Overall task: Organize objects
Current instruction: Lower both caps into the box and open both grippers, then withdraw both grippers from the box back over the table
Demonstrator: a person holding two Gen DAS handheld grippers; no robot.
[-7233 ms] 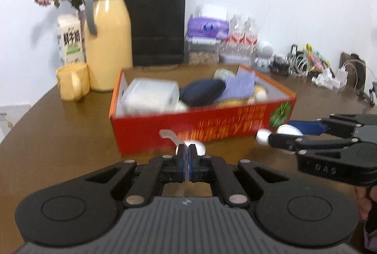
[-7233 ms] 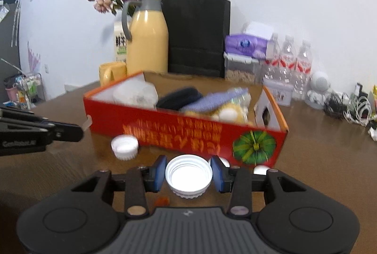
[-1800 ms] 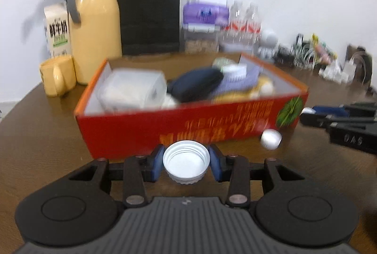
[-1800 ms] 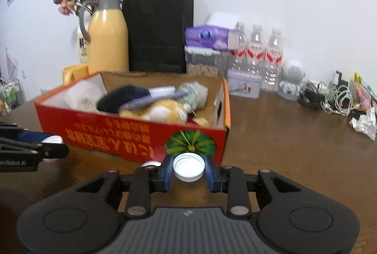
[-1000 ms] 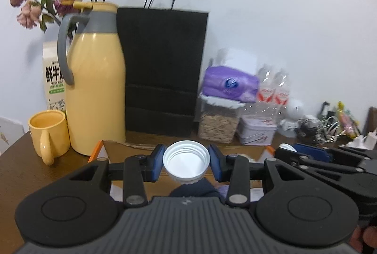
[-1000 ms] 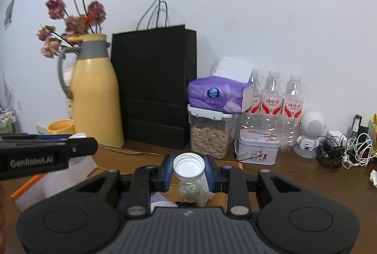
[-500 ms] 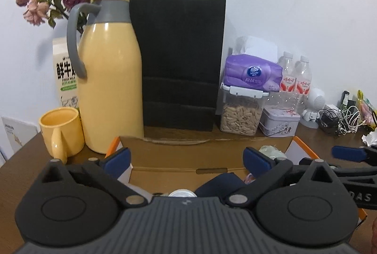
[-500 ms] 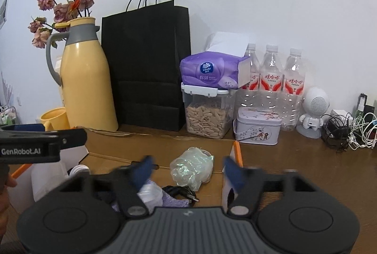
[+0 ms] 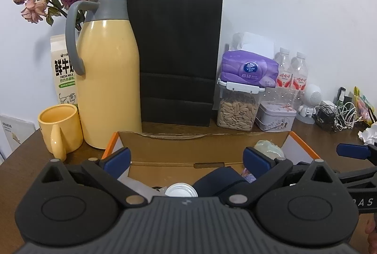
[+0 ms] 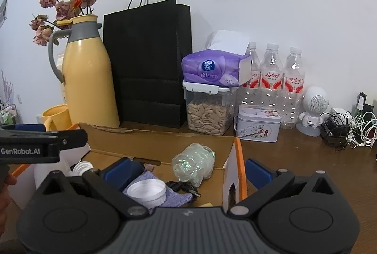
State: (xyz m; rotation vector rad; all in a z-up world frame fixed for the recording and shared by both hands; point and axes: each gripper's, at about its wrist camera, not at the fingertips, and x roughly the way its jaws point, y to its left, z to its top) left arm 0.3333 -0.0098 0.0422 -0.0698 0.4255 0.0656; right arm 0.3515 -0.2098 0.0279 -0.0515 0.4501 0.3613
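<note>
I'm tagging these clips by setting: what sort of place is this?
Probably a home or small office room: a brown table against a white wall, crowded with a yellow thermos jug, a tissue pack, water bottles and tangled charger cables.

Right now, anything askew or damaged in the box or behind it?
Mostly fine. The cardboard box's back flap edge looks torn and ragged, and the tissue pack sits skewed on the seed container.

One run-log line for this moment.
left tool: open, empty | right tool: open, empty | white caps: lying in box
</note>
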